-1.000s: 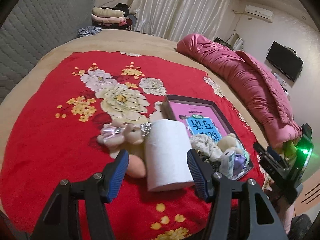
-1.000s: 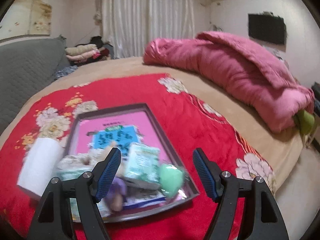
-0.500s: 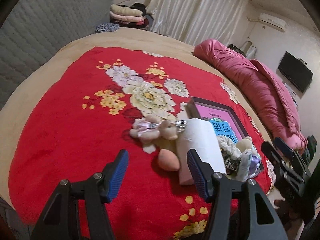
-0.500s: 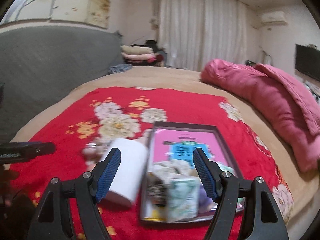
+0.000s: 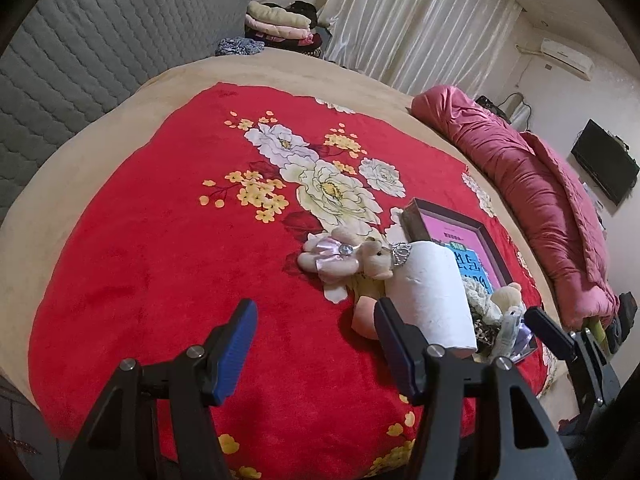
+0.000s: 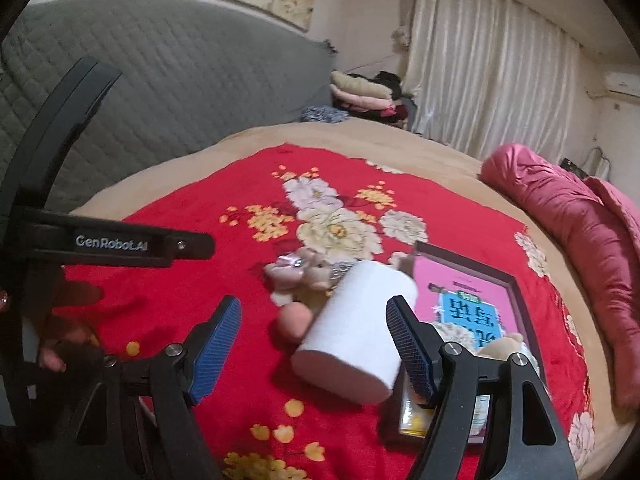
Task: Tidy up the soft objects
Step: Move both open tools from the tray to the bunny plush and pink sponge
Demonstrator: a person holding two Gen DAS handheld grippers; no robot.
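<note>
A white paper roll (image 5: 432,292) lies on the red floral blanket (image 5: 168,248), beside a small plush bear in a pink dress (image 5: 340,258) and a peach sponge (image 5: 364,316). A dark-framed tray (image 5: 476,228) with a pink book holds more soft toys (image 5: 500,304). My left gripper (image 5: 316,344) is open and empty, above the blanket left of the roll. My right gripper (image 6: 314,350) is open and empty, with the roll (image 6: 356,332), sponge (image 6: 294,320) and bear (image 6: 304,270) ahead between its fingers. The tray (image 6: 520,292) lies right of them.
A rolled pink quilt (image 5: 540,200) lies along the bed's right side. A grey quilted headboard (image 5: 80,52) stands at the left. Folded clothes (image 5: 276,24) are stacked at the far end by the curtains. The left gripper's body (image 6: 100,240) shows at the right wrist view's left.
Both grippers swung left and drew back. The roll, bear and sponge moved right in the left view; the right view now centres on the roll instead of the tray. Both stayed open.
</note>
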